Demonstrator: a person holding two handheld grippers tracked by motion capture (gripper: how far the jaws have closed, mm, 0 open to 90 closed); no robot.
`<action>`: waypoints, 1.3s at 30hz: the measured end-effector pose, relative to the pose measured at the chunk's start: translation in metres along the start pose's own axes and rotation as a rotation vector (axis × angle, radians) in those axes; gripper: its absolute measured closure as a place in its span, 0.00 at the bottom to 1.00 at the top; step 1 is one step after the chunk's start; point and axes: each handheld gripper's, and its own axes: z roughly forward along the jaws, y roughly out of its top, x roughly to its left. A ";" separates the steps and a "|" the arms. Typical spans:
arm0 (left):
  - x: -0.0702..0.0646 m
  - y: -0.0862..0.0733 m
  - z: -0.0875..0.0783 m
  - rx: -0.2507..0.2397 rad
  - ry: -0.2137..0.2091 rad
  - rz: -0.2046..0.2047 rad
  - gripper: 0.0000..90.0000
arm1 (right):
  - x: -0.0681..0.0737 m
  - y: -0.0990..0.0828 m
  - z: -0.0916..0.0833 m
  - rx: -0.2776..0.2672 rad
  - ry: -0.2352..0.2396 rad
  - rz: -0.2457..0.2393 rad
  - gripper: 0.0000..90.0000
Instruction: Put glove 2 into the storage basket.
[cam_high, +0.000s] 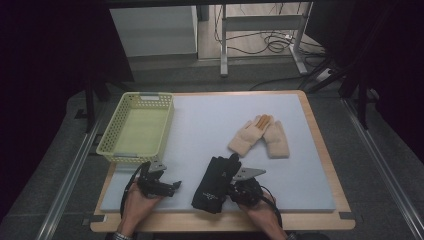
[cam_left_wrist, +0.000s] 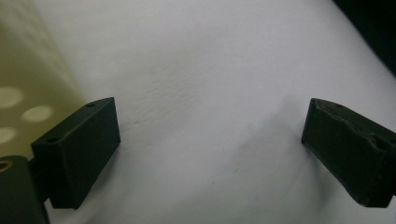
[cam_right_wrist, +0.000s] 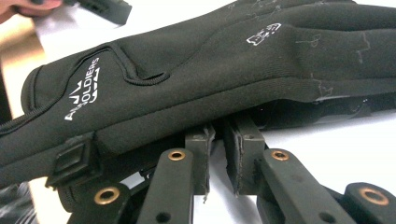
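Dim, dark-edged high view; the gripper views are brighter, with close surfaces blurred and softly shadowed.

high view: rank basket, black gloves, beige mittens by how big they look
1. pale yellow plastic lattice basket, clearly largest
2. black fabric gloves and beige knit mittens: they look about alike, and the gloves lie nearer the camera, so unranked

Basket (cam_high: 135, 129) left on mat (cam_high: 210, 125); mittens (cam_high: 260, 137) right; glove (cam_high: 216, 183) near front edge.
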 end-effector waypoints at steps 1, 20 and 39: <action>0.001 -0.001 0.000 -0.004 -0.002 -0.003 0.05 | 0.000 0.002 0.002 -0.002 -0.004 -0.009 0.87; 0.019 -0.011 -0.006 -0.002 -0.015 -0.025 0.04 | 0.004 0.031 0.032 0.005 0.014 -0.032 0.72; 0.015 -0.006 -0.014 -0.007 -0.035 -0.044 0.06 | -0.095 -0.025 -0.070 -0.027 -0.298 0.060 0.37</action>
